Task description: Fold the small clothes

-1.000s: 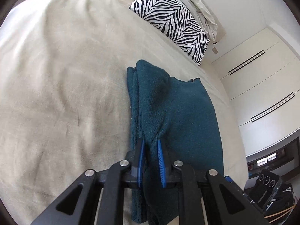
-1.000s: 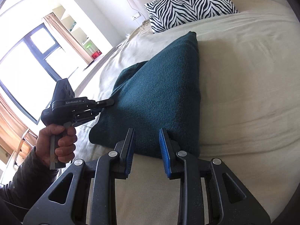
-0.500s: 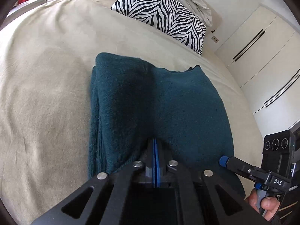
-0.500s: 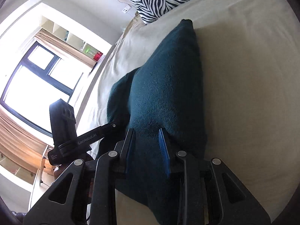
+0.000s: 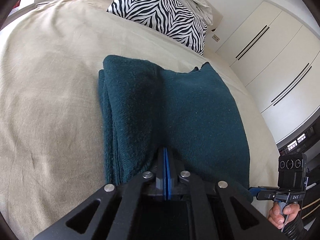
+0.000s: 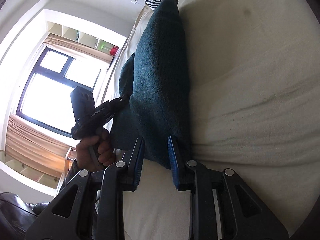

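Working on the teal garment (image 5: 190, 110), already doubled into a long thick slab on the beige bed cover (image 5: 50, 100) and running from 6 toward 12 o'clock through the middle of the left wrist view. Holding with the left gripper (image 5: 166, 154) pressed fully together at 6 o'clock, apparently nipping a raised ridge of fabric that runs away up the slab. Straddling the near corner with the right gripper (image 6: 156, 156), jaws apart, cloth between the blue pads but no clear squeeze on it. Judging the step as taking both near corners for the next fold toward the zebra pillow (image 5: 160, 14) at 12 o'clock. Close the right pads on every layer at that corner before lifting anything. Take a deep bite rather than a tip pinch, since stacked layers at 9 o'clock could peel apart. Lift both corners together and level, carry them over in one arc, and lay them edge to edge with the far end. Keep the pull gentle to avoid dragging the cover into wrinkles. Expect a soft, fuzzy, towel-like knit: heavy, limp, prone to sagging between the two holds, with rounded fold edges rather than crisp creases. Expect some slip against the smooth, faintly creased woven cover.
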